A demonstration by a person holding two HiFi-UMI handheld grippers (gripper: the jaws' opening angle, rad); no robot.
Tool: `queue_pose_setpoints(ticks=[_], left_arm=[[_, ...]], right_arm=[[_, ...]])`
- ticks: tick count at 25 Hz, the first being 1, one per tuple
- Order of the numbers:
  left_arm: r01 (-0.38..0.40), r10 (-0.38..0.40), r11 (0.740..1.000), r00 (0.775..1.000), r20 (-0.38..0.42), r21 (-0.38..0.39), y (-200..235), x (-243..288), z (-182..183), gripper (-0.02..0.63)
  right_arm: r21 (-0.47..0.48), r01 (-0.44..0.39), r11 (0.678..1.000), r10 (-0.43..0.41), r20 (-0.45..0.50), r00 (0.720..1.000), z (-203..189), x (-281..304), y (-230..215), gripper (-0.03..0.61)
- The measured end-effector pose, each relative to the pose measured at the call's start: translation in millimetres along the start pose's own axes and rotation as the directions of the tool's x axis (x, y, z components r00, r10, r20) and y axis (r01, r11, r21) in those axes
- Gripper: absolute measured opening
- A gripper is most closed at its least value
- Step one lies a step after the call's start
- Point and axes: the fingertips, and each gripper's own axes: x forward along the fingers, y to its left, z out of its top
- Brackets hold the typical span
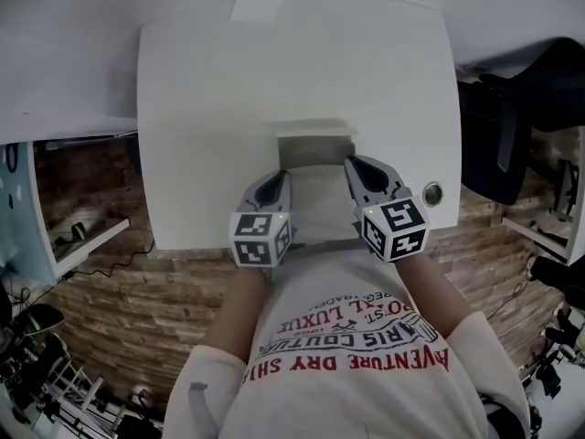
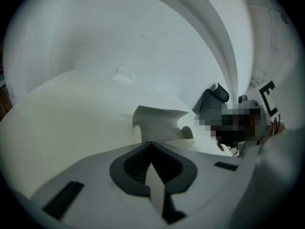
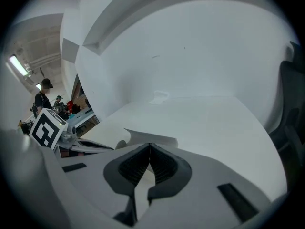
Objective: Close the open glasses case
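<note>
The white glasses case [image 1: 315, 146] stands open on the white table [image 1: 201, 108], near its front edge, with its lid [image 2: 157, 122] raised at the far side and a flat flap [image 1: 320, 204] lying toward me. My left gripper [image 1: 281, 183] is at the flap's left edge. Its jaws are shut, and a thin white sheet of the case shows between the pads [image 2: 151, 149]. My right gripper [image 1: 352, 165] is at the right edge, and its jaws meet in a thin line [image 3: 150, 149] on the same white flap. The raised lid [image 3: 150, 138] stands just beyond the jaws.
A round metal grommet [image 1: 432, 193] sits in the table to the right of my right gripper. A pale paper strip [image 1: 259, 3] lies at the far edge. A black chair [image 1: 516, 126] stands to the right and a shelf [image 1: 82, 231] to the left, over brick-pattern flooring.
</note>
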Motion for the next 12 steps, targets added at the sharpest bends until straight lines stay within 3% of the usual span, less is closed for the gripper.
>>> queue_pose_setpoints(ticks=[12], left_arm=[[-0.015, 0.015, 1.0, 1.0, 0.009, -0.022, -3.7, 4.4, -3.5, -0.002]], right_arm=[[-0.081, 0.062, 0.995, -0.053, 0.102, 0.993, 39.6, 14.5, -37.5, 0.012]])
